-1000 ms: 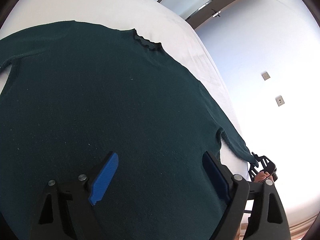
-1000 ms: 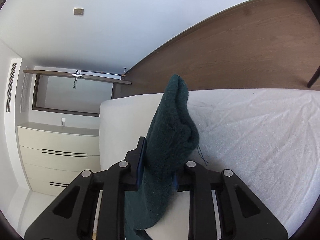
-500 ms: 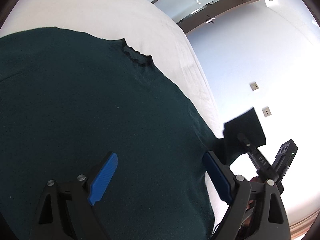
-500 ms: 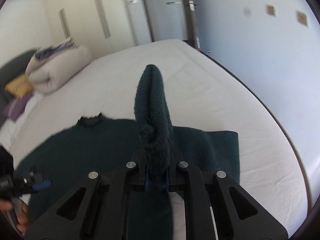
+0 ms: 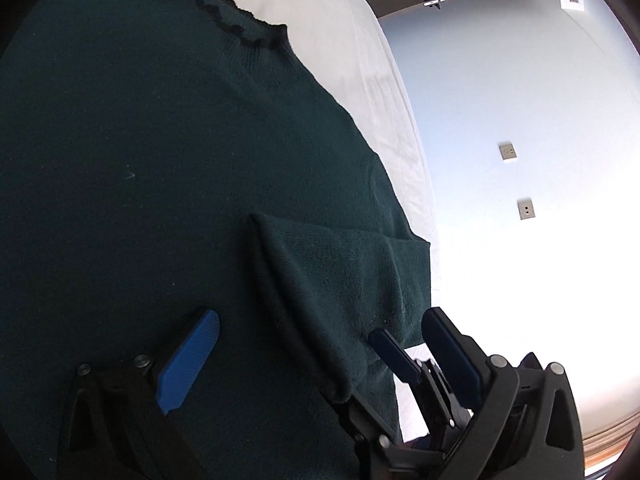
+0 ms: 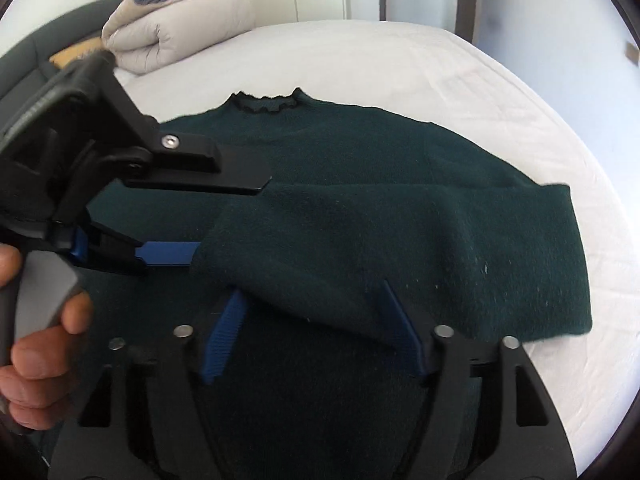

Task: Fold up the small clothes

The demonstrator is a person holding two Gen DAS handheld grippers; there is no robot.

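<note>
The right gripper (image 6: pixel 312 332) has swung round from the wall to face the bed and carried the sleeve (image 6: pixel 400 256) in over the sweater (image 6: pixel 360 152); its jaws, clamped on that sleeve a second ago, are now opening, with the knit sagging loose between the blue pads (image 6: pixel 224 332), no longer pinched. At nine o'clock in the right wrist view sits the left gripper (image 6: pixel 168 220), a hand (image 6: pixel 36 352) wrapped round its grip, jaws opening wide and nothing between them. In its own view the left gripper (image 5: pixel 320 356) hovers low over the sweater (image 5: pixel 140 160), with the sleeve (image 5: pixel 344 272) draped from twelve to two o'clock of it. Out beyond, the dark green sweater lies flat on the white bed (image 6: pixel 400 56), frilled collar (image 6: pixel 266 104) at twelve o'clock, a rolled duvet (image 6: pixel 176 28) at eleven. By my reckoning one sleeve is folded across the chest. I cannot see the other sleeve, and the body fold is not yet done.
</note>
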